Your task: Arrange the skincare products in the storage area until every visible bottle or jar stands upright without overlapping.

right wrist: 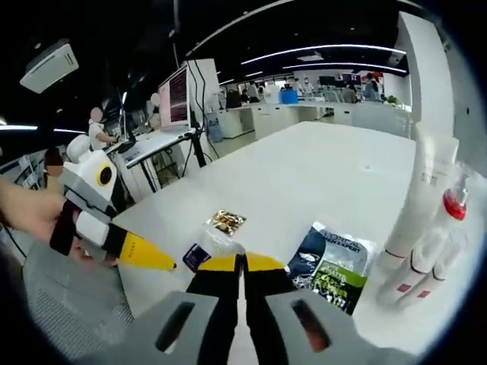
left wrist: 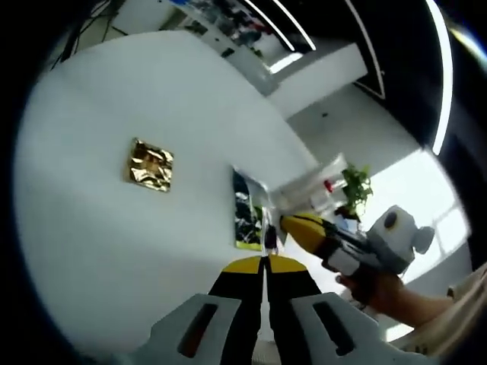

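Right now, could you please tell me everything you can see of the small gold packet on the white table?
The gold packet is a small, square, foil-like sachet, shiny and crinkled, with dark reflections on its face. It lies flat on the white table, alone on open surface, apart from the dark printed pouch and the tall white bottles. In the right gripper view it sits beyond the closed jaws. Nothing touches it but the tabletop. Any print is too small to read.

left tool closed | gold sachet on white table | right tool nearby
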